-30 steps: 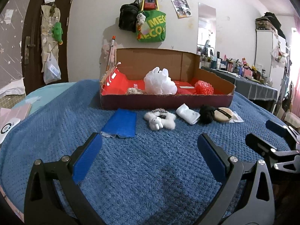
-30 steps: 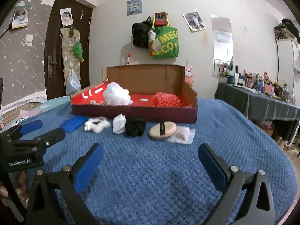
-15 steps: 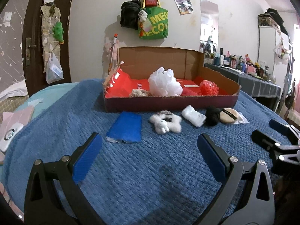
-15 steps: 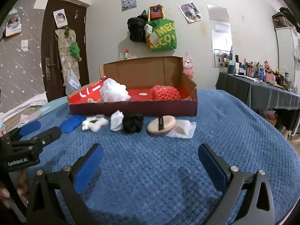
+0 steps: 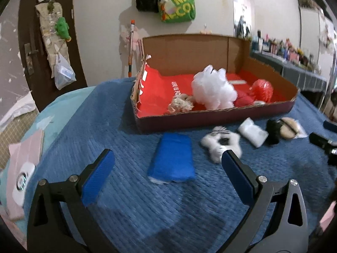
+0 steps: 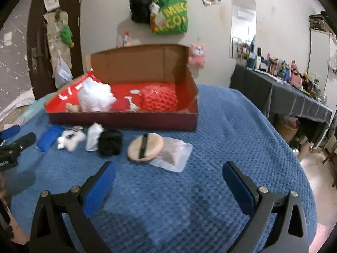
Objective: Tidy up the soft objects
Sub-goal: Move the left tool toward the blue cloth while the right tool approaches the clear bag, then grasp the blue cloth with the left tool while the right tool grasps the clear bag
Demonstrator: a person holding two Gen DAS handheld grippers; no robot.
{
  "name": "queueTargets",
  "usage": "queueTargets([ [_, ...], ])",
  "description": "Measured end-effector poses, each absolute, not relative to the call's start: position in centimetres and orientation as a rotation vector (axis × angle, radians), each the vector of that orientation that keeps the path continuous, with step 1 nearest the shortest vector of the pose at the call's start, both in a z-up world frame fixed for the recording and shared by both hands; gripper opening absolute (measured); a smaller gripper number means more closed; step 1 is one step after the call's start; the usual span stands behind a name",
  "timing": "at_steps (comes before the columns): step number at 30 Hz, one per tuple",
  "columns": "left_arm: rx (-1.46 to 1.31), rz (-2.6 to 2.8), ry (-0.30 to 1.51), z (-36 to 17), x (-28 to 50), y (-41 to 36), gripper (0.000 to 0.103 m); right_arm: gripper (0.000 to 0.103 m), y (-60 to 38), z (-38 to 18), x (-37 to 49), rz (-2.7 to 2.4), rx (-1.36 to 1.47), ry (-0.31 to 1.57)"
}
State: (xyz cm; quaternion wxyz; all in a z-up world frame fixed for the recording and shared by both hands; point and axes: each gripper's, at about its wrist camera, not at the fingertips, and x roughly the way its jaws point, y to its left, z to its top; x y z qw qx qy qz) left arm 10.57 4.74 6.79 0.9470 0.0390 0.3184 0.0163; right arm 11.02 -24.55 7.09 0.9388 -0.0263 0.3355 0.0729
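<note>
- The left gripper (image 5: 167, 176) is hovering low over a blue blanket (image 5: 105, 130), its jaws spread wide and holding nothing.
- A folded blue cloth (image 5: 171, 158) is lying just beyond the left gripper, between its fingers in the left wrist view.
- The right gripper (image 6: 168, 184) is hovering over the blanket too, jaws wide apart and empty.
- A row of soft items is sitting just in front of the cardboard box (image 6: 134, 120): from left to right, the blue cloth, a white fluffy toy (image 6: 70, 140), a white pouch (image 6: 93, 137), a black fuzzy ball (image 6: 110, 142), a round tan puff (image 6: 145, 146) and a clear plastic bag (image 6: 173, 154).
- Inside the box, a white mesh pouf (image 5: 213, 89), a red mesh bundle (image 6: 159, 99) and a small beige knotted item (image 5: 181, 104) are resting on red lining.
</note>
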Motion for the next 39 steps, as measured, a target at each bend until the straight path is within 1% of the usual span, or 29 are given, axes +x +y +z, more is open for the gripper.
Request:
queueTargets([
  [3,0.108,0.023,0.711,6.3,12.1,5.0,0.103,0.103,-25.2,6.7,12.9,0.156,-0.035,0.769],
  [9,0.137,0.005,0.803,5.1,14.3,5.5,0.103,0.103,-25.5,5.6,15.1,0.182,-0.020,0.877],
  [13,0.149,-0.018,0.855,4.3,15.5,5.5,0.103,0.098,-25.4,4.8,16.4,0.200,-0.034,0.957],
  [18,0.139,-0.045,0.896,3.6,16.6,5.5,0.103,0.098,-25.2,4.6,17.1,0.213,-0.059,0.978],
  [20,0.127,-0.063,0.903,3.6,16.9,5.5,0.103,0.097,-25.2,4.6,17.4,0.220,-0.069,0.978],
  [21,0.121,-0.070,0.903,3.6,17.0,5.4,0.103,0.094,-25.2,4.6,17.6,0.225,-0.074,0.975],
  [22,0.115,-0.074,0.902,3.6,17.1,5.4,0.100,0.091,-25.2,4.6,17.8,0.227,-0.076,0.973],
  [23,0.111,-0.079,0.902,3.6,17.3,5.4,0.093,0.088,-25.2,4.7,18.1,0.234,-0.073,0.967],
  [25,0.097,-0.102,0.910,3.6,17.6,5.2,0.082,0.077,-25.1,4.7,18.5,0.263,-0.058,0.952],
  [26,0.092,-0.112,0.911,3.6,17.8,5.2,0.078,0.075,-25.2,4.7,18.7,0.268,-0.054,0.948],
  [27,0.091,-0.118,0.907,3.6,17.8,5.0,0.076,0.070,-25.1,4.8,18.7,0.281,-0.051,0.939],
  [28,0.090,-0.125,0.904,3.7,17.9,5.0,0.068,0.062,-25.0,4.8,18.7,0.295,-0.051,0.940],
  [29,0.088,-0.138,0.901,3.9,17.8,5.0,0.060,0.059,-24.7,4.8,18.6,0.300,-0.055,0.938],
  [31,0.085,-0.152,0.899,3.9,17.8,4.9,0.056,0.049,-24.6,5.1,18.3,0.314,-0.052,0.921],
  [32,0.087,-0.155,0.896,3.8,17.6,4.8,0.052,0.048,-24.5,5.1,18.3,0.317,-0.049,0.920],
  [33,0.089,-0.157,0.892,3.9,17.6,4.7,0.049,0.043,-24.5,5.1,18.3,0.322,-0.045,0.921],
  [34,0.089,-0.157,0.890,3.9,17.5,4.5,0.047,0.036,-24.6,5.1,18.3,0.323,-0.040,0.918],
  [36,0.084,-0.160,0.887,3.9,17.4,4.5,0.044,0.032,-24.7,5.2,18.2,0.331,-0.025,0.918],
  [37,0.078,-0.162,0.884,4.0,17.3,4.5,0.040,0.029,-24.7,5.3,18.0,0.335,-0.023,0.915],
  [38,0.073,-0.165,0.882,4.0,17.3,4.6,0.036,0.028,-24.8,5.3,17.9,0.335,-0.023,0.911],
  [39,0.068,-0.166,0.879,4.1,17.2,4.7,0.035,0.027,-24.9,5.5,17.7,0.333,-0.023,0.905],
])
